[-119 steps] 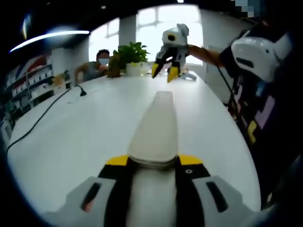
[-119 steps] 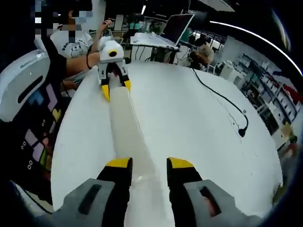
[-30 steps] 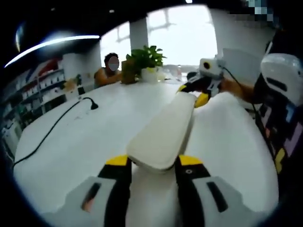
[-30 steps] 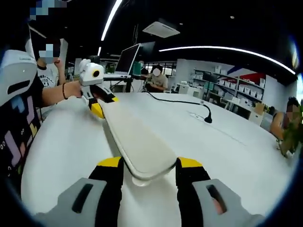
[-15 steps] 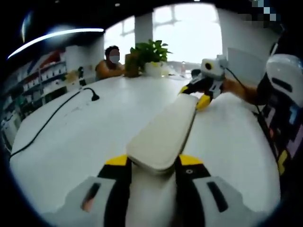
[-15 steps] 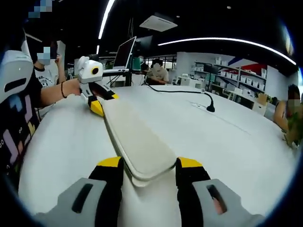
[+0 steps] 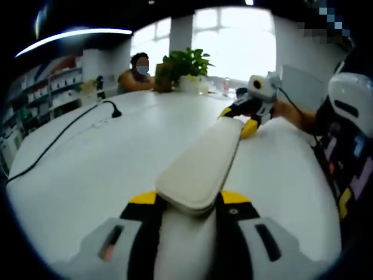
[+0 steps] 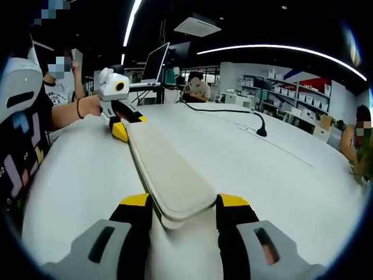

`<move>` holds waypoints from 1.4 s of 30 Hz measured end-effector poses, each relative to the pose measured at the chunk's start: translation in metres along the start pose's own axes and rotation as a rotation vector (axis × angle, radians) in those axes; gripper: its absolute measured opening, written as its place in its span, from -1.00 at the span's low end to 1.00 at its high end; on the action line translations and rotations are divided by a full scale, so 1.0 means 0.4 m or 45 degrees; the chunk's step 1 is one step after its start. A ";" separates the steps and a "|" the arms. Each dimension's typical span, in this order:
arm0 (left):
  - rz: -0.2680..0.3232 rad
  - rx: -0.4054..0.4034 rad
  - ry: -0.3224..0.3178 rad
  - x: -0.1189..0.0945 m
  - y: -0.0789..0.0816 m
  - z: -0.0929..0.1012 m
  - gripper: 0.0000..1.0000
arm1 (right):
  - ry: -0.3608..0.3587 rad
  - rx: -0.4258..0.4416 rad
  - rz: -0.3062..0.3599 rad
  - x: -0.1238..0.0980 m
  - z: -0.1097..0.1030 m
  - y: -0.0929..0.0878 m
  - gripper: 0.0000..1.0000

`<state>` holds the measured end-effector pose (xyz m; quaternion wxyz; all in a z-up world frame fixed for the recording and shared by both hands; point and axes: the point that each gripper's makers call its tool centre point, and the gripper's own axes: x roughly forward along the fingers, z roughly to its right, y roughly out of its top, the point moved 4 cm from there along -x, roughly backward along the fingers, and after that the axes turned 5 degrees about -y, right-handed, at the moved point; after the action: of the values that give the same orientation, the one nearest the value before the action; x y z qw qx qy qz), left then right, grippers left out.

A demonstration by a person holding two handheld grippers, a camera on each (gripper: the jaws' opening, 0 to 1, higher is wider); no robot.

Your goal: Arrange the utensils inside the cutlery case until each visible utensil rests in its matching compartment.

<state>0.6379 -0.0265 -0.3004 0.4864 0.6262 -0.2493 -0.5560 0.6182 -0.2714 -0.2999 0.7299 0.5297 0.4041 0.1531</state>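
Left tongs in the left gripper view are closed on one end of the long, flat, cream-coloured closed cutlery case, their yellow-tipped jaws pressing its two sides. The case stretches away over the wide white table to the right tongs, which clamp its far end. Compared with half a second ago, the case looks a touch lower and flatter toward the table, so it is probably being set down. No utensils are visible, and sorting has not begun.

In the right gripper view, the right tongs pinch the near end of the case, with the left tongs gripping the far end. The lid is shut, so it likely needs opening next. A black cable lies well apart.
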 end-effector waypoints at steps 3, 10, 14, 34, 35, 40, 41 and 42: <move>0.002 -0.007 -0.005 0.000 0.000 0.002 -0.13 | -0.004 0.016 0.008 -0.003 0.000 0.000 -0.08; -0.003 -0.004 0.014 -0.008 0.000 0.000 -0.01 | -0.031 0.052 0.033 -0.025 0.005 -0.002 0.04; 0.007 0.033 0.033 -0.023 0.005 0.005 0.07 | -0.038 0.122 0.096 -0.049 0.004 0.011 0.05; 0.406 -0.081 0.318 -0.211 0.108 0.035 0.47 | -0.335 0.236 0.437 -0.222 0.023 0.159 0.46; 0.424 -0.073 0.332 -0.221 0.112 0.040 0.48 | -0.348 0.231 0.442 -0.233 0.020 0.165 0.50; 0.474 -0.067 0.403 -0.263 0.128 0.056 0.75 | -0.496 0.218 0.474 -0.292 0.016 0.187 0.85; 0.477 -0.066 0.412 -0.271 0.131 0.063 0.80 | -0.532 0.217 0.472 -0.304 0.015 0.186 0.91; 0.480 -0.066 0.419 -0.279 0.135 0.072 0.86 | -0.557 0.211 0.468 -0.313 0.013 0.183 0.94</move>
<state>0.5945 0.0375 -0.1993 0.6315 0.6379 -0.2647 -0.3524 0.5586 -0.3277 -0.1800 0.7140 0.6720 0.1458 0.1314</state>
